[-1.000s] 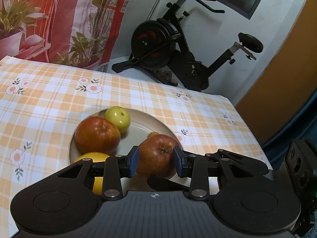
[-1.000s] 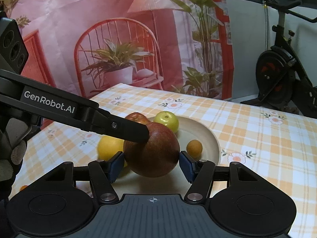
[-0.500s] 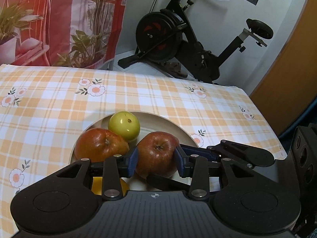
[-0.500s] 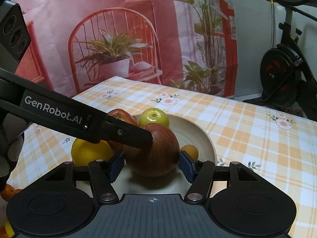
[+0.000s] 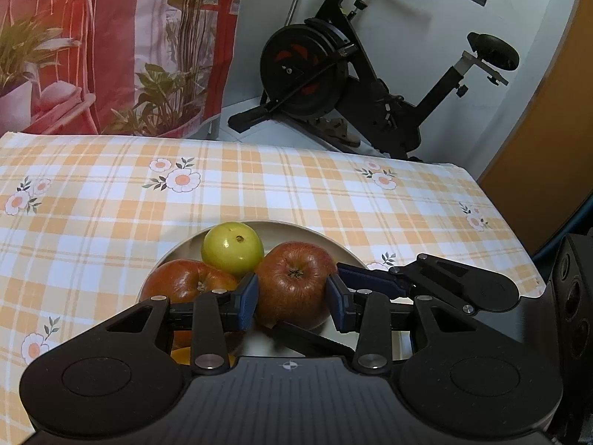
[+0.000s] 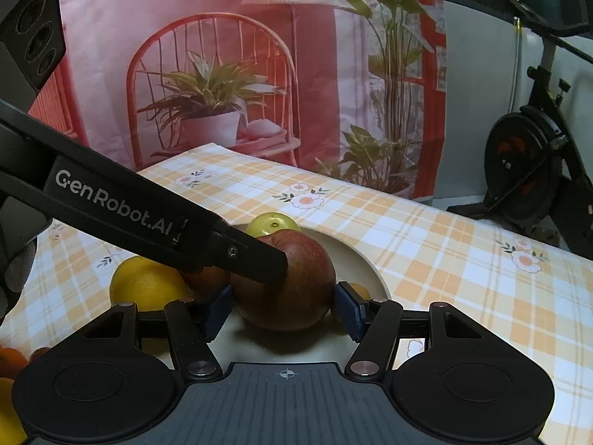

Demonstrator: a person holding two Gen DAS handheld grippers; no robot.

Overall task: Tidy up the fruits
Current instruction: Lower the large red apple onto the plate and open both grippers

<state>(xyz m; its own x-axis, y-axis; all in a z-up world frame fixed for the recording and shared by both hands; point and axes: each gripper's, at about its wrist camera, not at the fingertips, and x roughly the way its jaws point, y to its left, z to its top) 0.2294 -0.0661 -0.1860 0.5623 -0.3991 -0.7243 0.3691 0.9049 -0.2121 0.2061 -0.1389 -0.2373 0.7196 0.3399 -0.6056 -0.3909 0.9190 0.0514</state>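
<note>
Two close fisheye views, each looking forward and down along its own tool. The left wrist view faces an exercise bike (image 5: 370, 74); the right wrist view faces a red backdrop (image 6: 222, 55). Both share the plate (image 5: 333, 248) of fruit on the table (image 5: 259, 185).

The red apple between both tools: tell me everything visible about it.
The red apple is round, dark red with yellowish streaks and smooth, shiny skin, its dried calyx end facing up toward the left camera. It sits on the cream plate, beside the green fruit. The left tool and right tool both bracket it, pads at its sides; full contact is unclear.
</note>
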